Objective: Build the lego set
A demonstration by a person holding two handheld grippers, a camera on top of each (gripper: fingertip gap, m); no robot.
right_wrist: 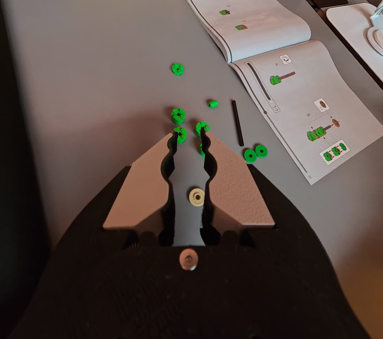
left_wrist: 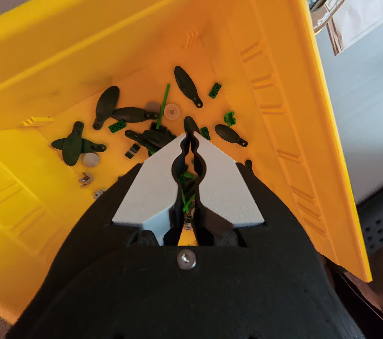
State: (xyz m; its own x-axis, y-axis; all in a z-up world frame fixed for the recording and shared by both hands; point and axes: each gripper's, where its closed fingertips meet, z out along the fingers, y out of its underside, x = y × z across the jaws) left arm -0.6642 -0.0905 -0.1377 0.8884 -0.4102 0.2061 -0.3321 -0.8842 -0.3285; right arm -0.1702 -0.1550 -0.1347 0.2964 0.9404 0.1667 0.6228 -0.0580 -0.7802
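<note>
While the left gripper (left_wrist: 190,133) reaches into the yellow bin (left_wrist: 128,34), its jaws are closed tip to tip; whether anything is pinched there cannot be told. The bin is the largest thing in the left wrist view, walls ribbed, floor strewn with loose lego pieces: dark green leaf pieces (left_wrist: 185,82), small green studded plates (left_wrist: 215,90), a thin green rod (left_wrist: 163,105), grey round pieces (left_wrist: 171,112). The jaw tips sit just over a dark leaf (left_wrist: 189,123) in the middle of the pile.

In the right wrist view, the grey tabletop (right_wrist: 93,49) carries everything. An open instruction booklet (right_wrist: 275,63) lies to the right, pages curled at the spine. Right gripper (right_wrist: 187,132) hovers above the tabletop, jaws parted by a moderate gap, holding nothing.

Pieces near the tips:
- 5 green round bricks visible: 1 far (right_wrist: 177,69), 1 nearer (right_wrist: 178,115), 1 at each jaw tip (right_wrist: 181,135) (right_wrist: 201,127), 1 mostly hidden by the right jaw.
- Black axle (right_wrist: 237,123) lying flat, between bricks and booklet.
- 2 flat green discs (right_wrist: 255,153), touching, just beside the axle's near end.
- Small green cylinder (right_wrist: 213,103) on its side.
- Tan round piece (right_wrist: 196,197) on the tabletop, seen between the jaws.
</note>
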